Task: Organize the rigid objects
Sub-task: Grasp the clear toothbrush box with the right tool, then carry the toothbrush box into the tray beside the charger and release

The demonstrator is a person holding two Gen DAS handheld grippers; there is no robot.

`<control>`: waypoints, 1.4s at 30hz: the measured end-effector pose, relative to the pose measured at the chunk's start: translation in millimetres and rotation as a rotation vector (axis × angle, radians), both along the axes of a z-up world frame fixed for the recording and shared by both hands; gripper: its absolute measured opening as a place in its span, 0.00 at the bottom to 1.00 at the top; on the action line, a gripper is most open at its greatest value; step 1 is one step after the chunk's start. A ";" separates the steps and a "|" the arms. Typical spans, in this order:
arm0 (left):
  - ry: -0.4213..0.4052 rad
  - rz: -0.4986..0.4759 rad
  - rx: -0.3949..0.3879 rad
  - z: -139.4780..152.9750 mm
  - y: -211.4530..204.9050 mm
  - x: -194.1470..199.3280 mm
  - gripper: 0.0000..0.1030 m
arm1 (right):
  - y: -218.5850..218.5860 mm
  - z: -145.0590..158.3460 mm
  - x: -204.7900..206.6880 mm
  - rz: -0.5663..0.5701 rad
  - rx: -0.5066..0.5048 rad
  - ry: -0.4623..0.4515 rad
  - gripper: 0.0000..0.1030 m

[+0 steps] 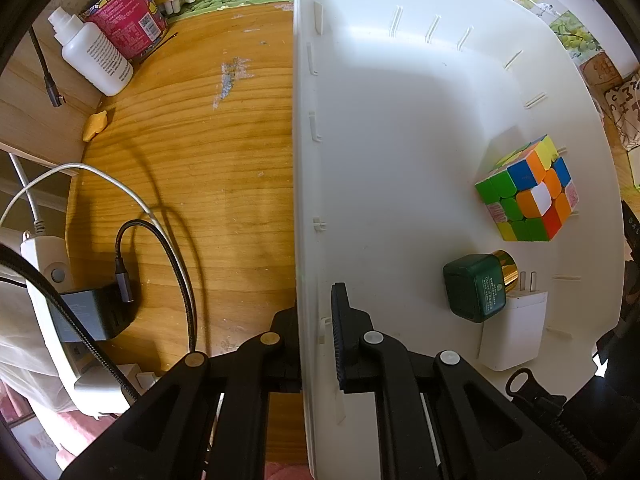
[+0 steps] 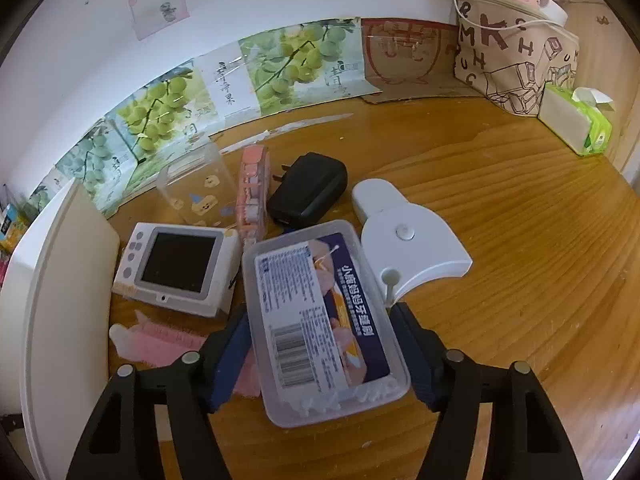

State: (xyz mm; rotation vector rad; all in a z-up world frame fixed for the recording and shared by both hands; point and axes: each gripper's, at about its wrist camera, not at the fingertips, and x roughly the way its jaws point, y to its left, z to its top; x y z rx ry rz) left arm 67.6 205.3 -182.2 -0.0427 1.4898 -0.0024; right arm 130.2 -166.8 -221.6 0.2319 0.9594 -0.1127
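- The clear plastic box [image 2: 320, 320] of floss picks sits between my right gripper [image 2: 320, 354] fingers, on the wooden table [image 2: 520, 240]; the jaws flank its long sides, though I can't tell if the pads press yet.
- My left gripper [image 1: 316, 320] is pinched narrow on the white bin [image 1: 304, 160] wall, steadying it; a cube [image 1: 528, 192] and a green bottle [image 1: 476, 288] lie inside.
- I judge this the grasp step; next I need a firm squeeze, a lift, then a carry over the bin rim.

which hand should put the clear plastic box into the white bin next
Right. The right gripper already straddles the clear plastic box, fingers at both its sides. The left gripper is clamped on the white bin's wall, steadying it, so it should stay there.
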 end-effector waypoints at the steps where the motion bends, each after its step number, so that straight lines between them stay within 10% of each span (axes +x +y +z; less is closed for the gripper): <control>1: 0.000 -0.001 0.000 -0.2 0.5 -0.3 0.09 | 0.3 0.4 -1.4 0.003 0.003 -0.001 0.65; 23: 0.002 -0.007 0.003 -1.8 -2.9 0.2 0.09 | -19.5 13.9 -56.3 -0.109 0.134 -0.040 0.64; 42: 0.004 -0.013 0.007 -1.8 -5.6 0.1 0.09 | -3.2 93.6 -68.2 0.008 0.272 -0.327 0.64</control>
